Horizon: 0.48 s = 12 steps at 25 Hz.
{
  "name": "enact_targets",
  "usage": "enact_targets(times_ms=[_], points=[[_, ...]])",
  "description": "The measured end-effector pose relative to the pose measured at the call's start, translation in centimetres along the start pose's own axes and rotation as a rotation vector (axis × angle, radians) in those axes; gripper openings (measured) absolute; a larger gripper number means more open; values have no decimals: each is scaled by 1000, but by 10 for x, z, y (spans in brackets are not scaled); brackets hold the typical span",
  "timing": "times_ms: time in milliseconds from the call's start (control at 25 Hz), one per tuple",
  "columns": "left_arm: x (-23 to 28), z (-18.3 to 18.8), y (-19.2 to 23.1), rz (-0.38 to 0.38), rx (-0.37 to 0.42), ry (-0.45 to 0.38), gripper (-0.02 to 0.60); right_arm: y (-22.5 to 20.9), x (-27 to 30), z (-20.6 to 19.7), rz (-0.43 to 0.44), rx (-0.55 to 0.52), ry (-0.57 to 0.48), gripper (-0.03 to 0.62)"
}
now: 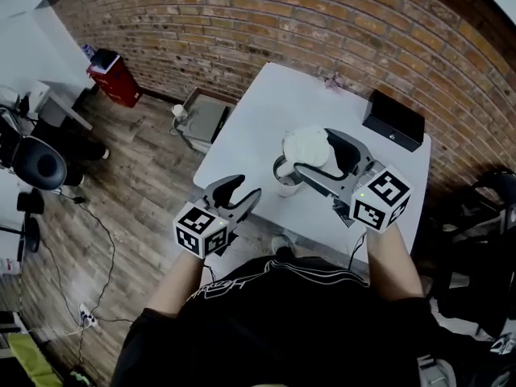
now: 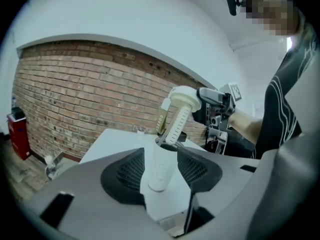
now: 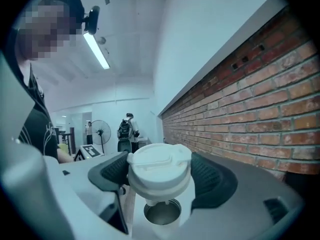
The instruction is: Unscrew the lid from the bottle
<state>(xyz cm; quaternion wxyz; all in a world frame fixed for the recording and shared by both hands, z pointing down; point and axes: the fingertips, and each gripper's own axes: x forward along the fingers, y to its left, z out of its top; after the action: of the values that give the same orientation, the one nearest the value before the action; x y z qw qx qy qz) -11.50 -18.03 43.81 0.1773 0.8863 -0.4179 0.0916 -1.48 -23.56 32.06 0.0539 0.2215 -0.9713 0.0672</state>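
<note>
Tabletop bare across upper left and centre: free passage. Black box blocks upper-right corner; small object at far edge. Open bottle stands near lower edge. Lid in right gripper just above it, closing off right side. Left gripper at lower left, apart from bottle, gap between free. Brick wall bounds top.

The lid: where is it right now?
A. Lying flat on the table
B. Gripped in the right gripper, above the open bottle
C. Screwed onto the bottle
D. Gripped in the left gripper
B: the right gripper view shows the lid clamped between the pads of the right gripper, with the open mouth of the bottle just below it.
</note>
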Motion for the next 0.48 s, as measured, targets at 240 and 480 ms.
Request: enact_targets(times_ms=[240,480], points=[[-64,61,-27,17,-11,-186,68,29,-34,35,-136,20,-96,390],[-122,92,-66,-49,20,-234,38,80,-66,40,-185,40,-146,390]])
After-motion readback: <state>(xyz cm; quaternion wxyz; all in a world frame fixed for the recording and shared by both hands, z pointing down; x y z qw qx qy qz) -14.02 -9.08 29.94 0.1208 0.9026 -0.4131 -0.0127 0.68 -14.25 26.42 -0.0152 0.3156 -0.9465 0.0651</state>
